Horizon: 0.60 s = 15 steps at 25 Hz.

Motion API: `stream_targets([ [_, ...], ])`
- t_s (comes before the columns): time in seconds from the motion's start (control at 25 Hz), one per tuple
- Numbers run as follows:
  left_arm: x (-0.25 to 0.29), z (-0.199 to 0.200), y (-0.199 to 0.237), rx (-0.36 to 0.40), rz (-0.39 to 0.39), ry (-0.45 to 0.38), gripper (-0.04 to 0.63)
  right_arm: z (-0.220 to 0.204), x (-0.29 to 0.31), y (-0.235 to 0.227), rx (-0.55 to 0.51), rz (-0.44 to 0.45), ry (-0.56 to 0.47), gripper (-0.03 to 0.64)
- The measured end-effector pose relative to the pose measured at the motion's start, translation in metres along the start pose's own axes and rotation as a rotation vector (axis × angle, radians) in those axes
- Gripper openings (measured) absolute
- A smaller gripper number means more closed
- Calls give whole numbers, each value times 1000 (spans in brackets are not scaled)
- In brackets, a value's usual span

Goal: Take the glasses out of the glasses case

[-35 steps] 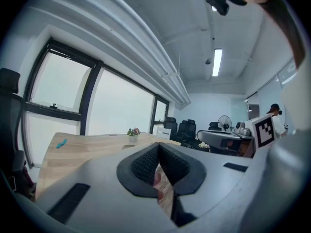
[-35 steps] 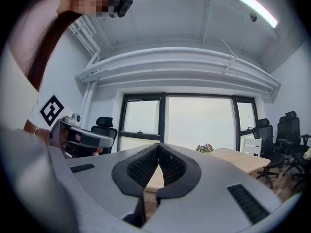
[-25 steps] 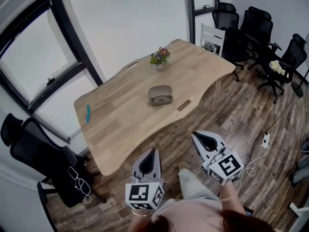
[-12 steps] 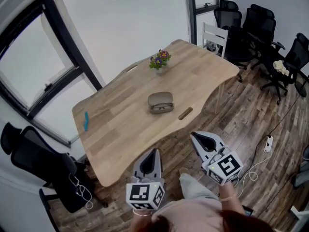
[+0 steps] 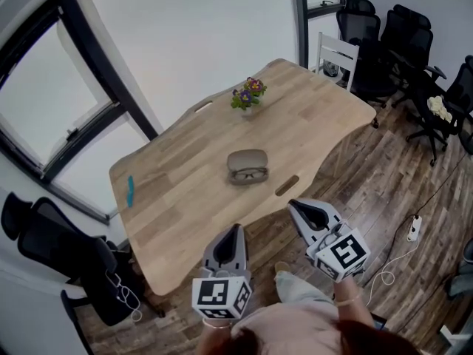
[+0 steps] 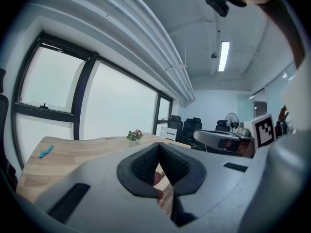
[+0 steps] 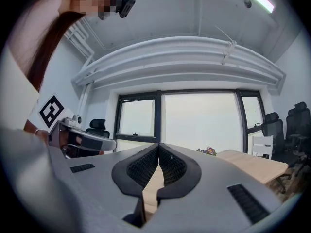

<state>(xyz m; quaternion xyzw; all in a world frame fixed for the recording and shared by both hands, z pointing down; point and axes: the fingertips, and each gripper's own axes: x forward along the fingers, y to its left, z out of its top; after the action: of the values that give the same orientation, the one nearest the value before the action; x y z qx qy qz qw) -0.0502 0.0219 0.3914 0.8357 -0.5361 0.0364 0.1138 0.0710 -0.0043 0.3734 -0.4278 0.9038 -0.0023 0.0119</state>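
Note:
An open grey-brown glasses case (image 5: 246, 165) lies near the middle of the wooden table (image 5: 185, 191), with dark-framed glasses (image 5: 249, 174) resting in its front half. My left gripper (image 5: 233, 231) hangs over the floor short of the table's near edge, its jaws closed tip to tip with nothing between them. My right gripper (image 5: 299, 207) is beside it, also off the table and shut on nothing. In the left gripper view (image 6: 159, 145) and the right gripper view (image 7: 158, 147) the padded tips meet. Both stay well apart from the case.
A small pot of flowers (image 5: 247, 95) stands at the table's far side and a blue pen (image 5: 131, 190) lies near its left end. Black office chairs (image 5: 384, 43) crowd the right, another chair (image 5: 52, 250) sits at left. A power strip (image 5: 415, 226) lies on the plank floor.
The view has drifted closer to the table, so the case sits lower and nearer in the picture. Both grippers keep their shut pose and their places in front of me.

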Motion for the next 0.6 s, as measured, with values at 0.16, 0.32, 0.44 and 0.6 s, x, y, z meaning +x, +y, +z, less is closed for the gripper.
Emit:
stream_targets([
  [0.16, 23, 3, 5, -2, 13, 5, 2, -3, 18, -16, -7, 22, 12, 2],
  [0.32, 47, 7, 10, -3, 23, 5, 2, -8, 38, -29, -27, 55, 27, 2],
  [0.44, 65, 9, 13, 1, 28, 6, 2, -12, 53, -38, -38, 81, 43, 2],
  [0.6, 86, 10, 20, -9, 45, 10, 2, -22, 73, -46, -54, 132, 65, 2],
])
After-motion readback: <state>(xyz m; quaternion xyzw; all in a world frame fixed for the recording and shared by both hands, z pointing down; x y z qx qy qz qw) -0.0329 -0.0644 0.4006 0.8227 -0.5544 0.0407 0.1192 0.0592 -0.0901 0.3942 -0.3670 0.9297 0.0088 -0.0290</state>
